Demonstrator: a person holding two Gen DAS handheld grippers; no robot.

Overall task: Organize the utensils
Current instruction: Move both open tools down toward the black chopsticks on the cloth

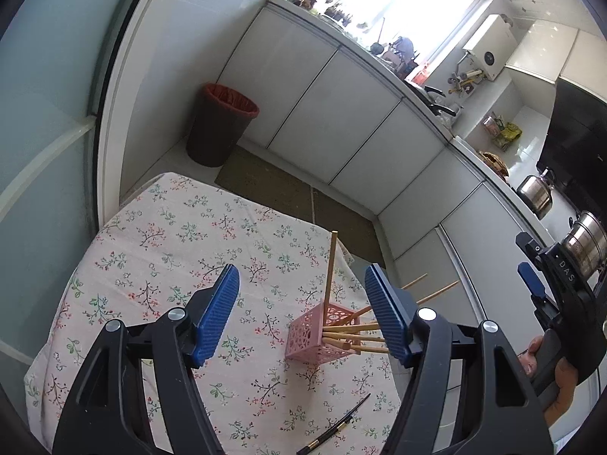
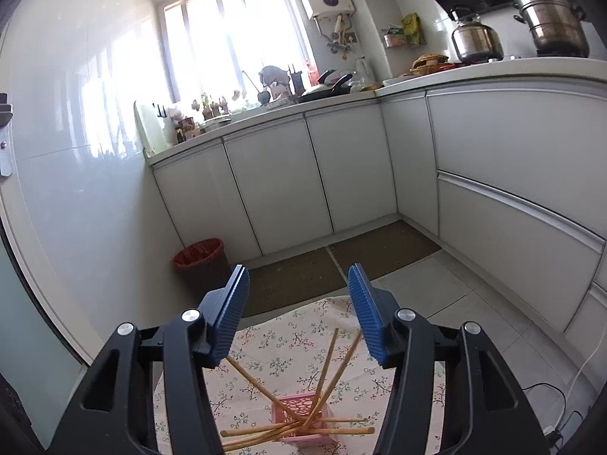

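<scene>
A pink openwork holder (image 1: 318, 335) (image 2: 303, 421) stands on the floral tablecloth (image 1: 170, 246) (image 2: 288, 341). Several wooden chopsticks (image 1: 330, 265) (image 2: 328, 360) sit in it, fanned out at different angles, one nearly upright. A black utensil (image 1: 334, 430) lies flat on the cloth near the front edge. My left gripper (image 1: 301, 280) is open above the table, left of the holder, with nothing between its blue pads. My right gripper (image 2: 299, 276) is open too, hovering above the holder with empty jaws. In the left wrist view it shows at the right edge (image 1: 538, 284), held by a hand (image 1: 561, 386).
A dark bin with a red liner (image 1: 220, 125) (image 2: 201, 261) stands on the floor beyond the table. White cabinets (image 1: 341, 121) (image 2: 277, 182) line the walls, with a brown mat (image 1: 265, 185) in front. Steel pots (image 1: 584, 242) stand on the counter.
</scene>
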